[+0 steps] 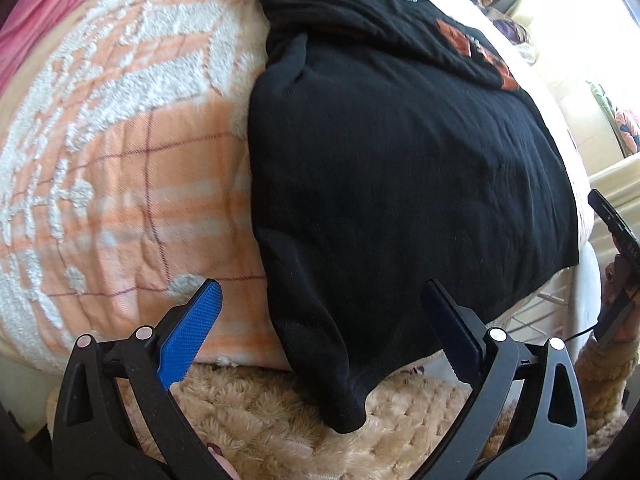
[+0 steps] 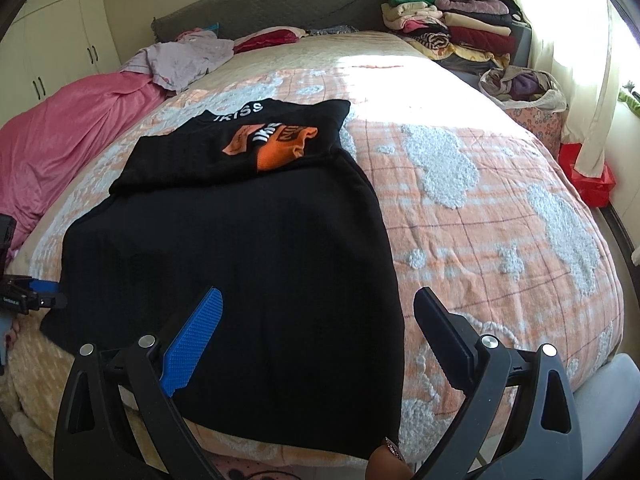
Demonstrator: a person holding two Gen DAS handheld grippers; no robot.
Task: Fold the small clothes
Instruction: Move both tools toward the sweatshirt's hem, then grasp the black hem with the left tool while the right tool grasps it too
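Observation:
A black shirt (image 2: 248, 248) with an orange and white print (image 2: 272, 144) lies spread on the bed, its far end folded over the body. It also shows in the left wrist view (image 1: 400, 168), with a corner hanging over the bed's near edge. My left gripper (image 1: 320, 292) is open and empty, just above that hanging corner. My right gripper (image 2: 318, 300) is open and empty over the shirt's near hem. The left gripper shows at the left edge of the right wrist view (image 2: 36, 296), and the right one at the right edge of the left wrist view (image 1: 616, 264).
The bed has an orange checked quilt (image 2: 500, 216) with white tufted patches. A pink blanket (image 2: 60, 140) and loose clothes lie at the far left. Stacked folded clothes (image 2: 448, 24) sit at the far right corner. A fuzzy beige blanket (image 1: 260, 412) hangs below the near edge.

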